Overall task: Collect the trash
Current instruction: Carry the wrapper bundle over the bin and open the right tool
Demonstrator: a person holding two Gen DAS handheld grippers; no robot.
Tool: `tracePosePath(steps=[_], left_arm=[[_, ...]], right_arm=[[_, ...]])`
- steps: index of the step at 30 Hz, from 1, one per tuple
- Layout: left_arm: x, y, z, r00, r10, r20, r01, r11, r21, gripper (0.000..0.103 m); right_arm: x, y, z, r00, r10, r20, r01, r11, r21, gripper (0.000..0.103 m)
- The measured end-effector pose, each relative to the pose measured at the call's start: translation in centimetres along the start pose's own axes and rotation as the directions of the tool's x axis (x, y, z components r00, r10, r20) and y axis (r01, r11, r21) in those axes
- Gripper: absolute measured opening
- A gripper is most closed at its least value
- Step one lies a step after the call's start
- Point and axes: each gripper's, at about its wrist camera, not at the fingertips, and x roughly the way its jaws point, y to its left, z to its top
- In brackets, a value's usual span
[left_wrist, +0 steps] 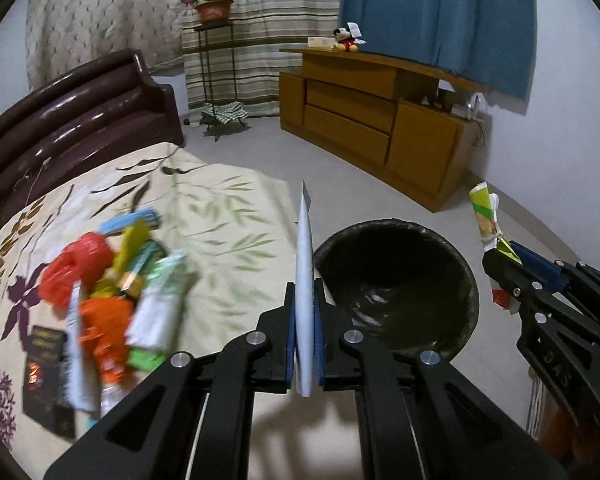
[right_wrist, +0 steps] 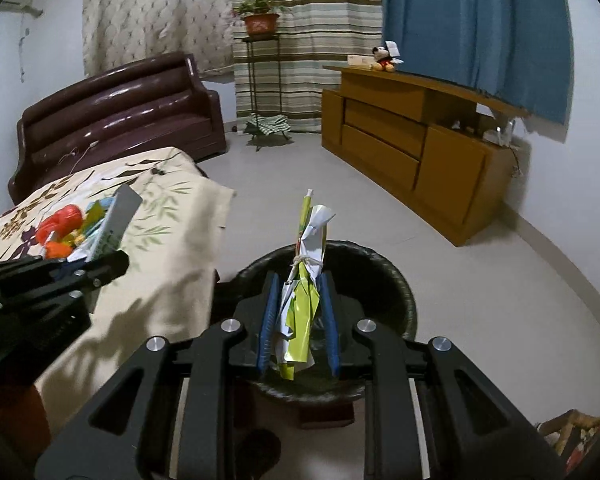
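Note:
My left gripper [left_wrist: 305, 294] is shut on a flat pale card [left_wrist: 304, 240] that stands edge-on between its blue pads, just left of the black bin's rim [left_wrist: 380, 224]. A blurred pile of wrappers and packets [left_wrist: 112, 292] lies on the floral bedsheet [left_wrist: 220, 208] to the left. My right gripper [right_wrist: 300, 280] is shut on a crumpled green and white wrapper bundle [right_wrist: 306, 304] tied with string, held above the bin's rim [right_wrist: 396, 276]. The right gripper [left_wrist: 500, 254] and its bundle [left_wrist: 485, 216] show right of the bin. The left gripper [right_wrist: 114, 262] holds the card [right_wrist: 118, 212] over the bed.
A dark brown sofa [left_wrist: 84, 120] stands behind the bed. A wooden cabinet [left_wrist: 380, 120] with a soft toy [left_wrist: 346, 40] lines the right wall. A potted plant [left_wrist: 214, 8] on a thin metal stand is at the curtains. Pale floor [left_wrist: 268, 148] lies between bed and cabinet.

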Motion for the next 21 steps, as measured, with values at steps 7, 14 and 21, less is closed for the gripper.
tracePosePath(steps=[7, 14, 21], left_arm=[[2.9, -2.9, 1.0, 0.999, 0.013, -0.03, -0.012, 0.999, 0.034, 0.008], [4.6, -3.9, 1.9, 0.998, 0.029, -0.057, -0.027, 0.999, 0.038, 0.009], [5.5, -4.1, 2.4, 0.996, 0.034, -0.082, -0.032, 0.999, 0.026, 0.043]], right_arm=[[2.0, -2.2, -0.2, 1.0, -0.002, -0.013, 0.002, 1.0, 0.011, 0.021], [3.8, -3.8, -0.1, 1.0, 0.0, -0.027, 0.002, 0.999, 0.048, 0.022], [4.7, -4.4, 0.4, 1.0, -0.019, -0.02, 0.02, 0.998, 0.057, 0.035]])
